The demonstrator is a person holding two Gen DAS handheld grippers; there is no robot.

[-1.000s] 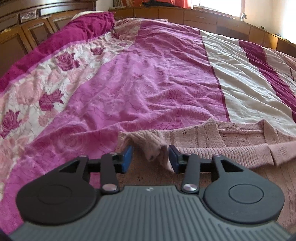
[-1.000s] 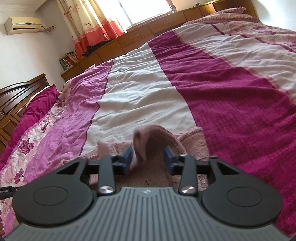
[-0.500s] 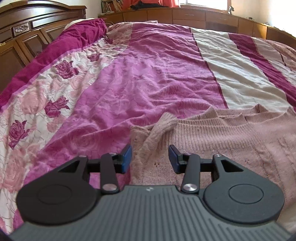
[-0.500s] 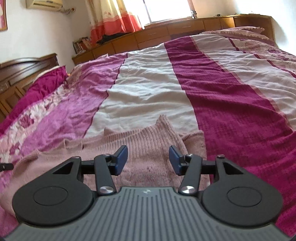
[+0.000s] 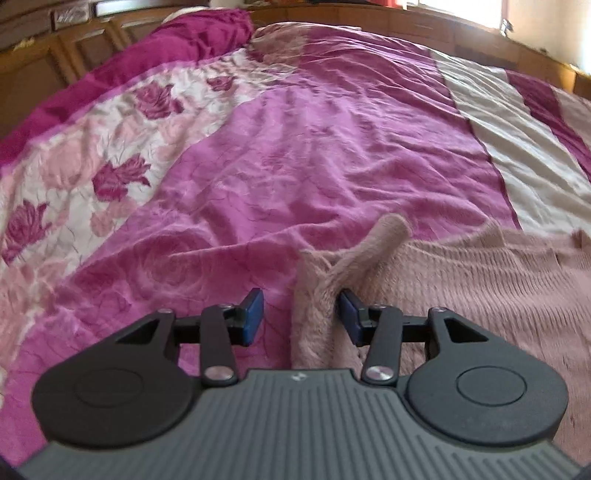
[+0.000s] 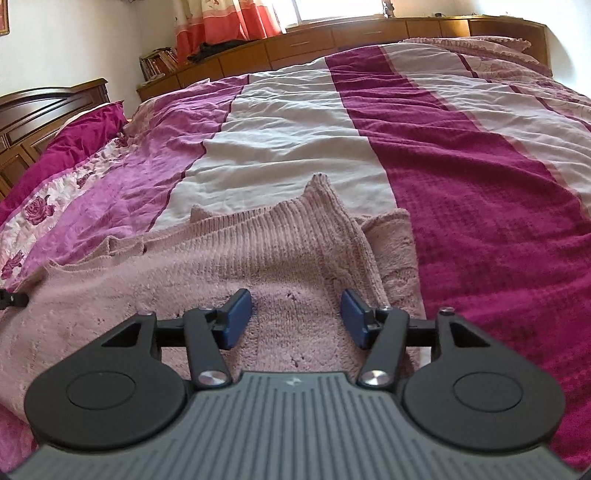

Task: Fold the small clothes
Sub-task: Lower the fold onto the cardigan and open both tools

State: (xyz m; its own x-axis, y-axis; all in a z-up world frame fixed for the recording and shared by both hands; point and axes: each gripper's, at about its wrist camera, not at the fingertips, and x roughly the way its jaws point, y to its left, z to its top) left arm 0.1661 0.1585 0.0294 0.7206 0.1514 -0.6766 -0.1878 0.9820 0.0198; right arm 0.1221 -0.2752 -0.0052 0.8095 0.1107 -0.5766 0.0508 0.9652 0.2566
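Pink knitted sweater (image 5: 461, 280) spread flat on a striped, rose-printed bedspread (image 5: 295, 147), filling the right of the left wrist view. Left gripper (image 5: 301, 317) low over the sweater's left edge, angled down toward the bed, blue pads parted. Jaws just opened a little further; knit edge lying between them, close against the right pad, the left pad clear over bare bedspread, so no squeeze visible. A raised fold of knit (image 5: 373, 243) standing up just beyond the pads. Wooden headboard (image 5: 55, 48) far off at upper left.

Same sweater (image 6: 184, 280) across the lower left of the right wrist view, its ribbed band peaking in a small point (image 6: 319, 184) ahead. Right gripper (image 6: 297, 317) hovering low over the knit near the sweater's right edge, tilted downward, jaws just opened wider, nothing between the pads but the flat fabric beneath. Window, orange curtain (image 6: 221, 22) and wooden cabinets (image 6: 332, 40) at the far side of the bed.

Likely step: letting go after laying the garment out, before the next fold. Done well: pads fully clear of the loose knit before lifting, so no loops snag and drag the edge; both sides released alike, raised folds smoothed flat.
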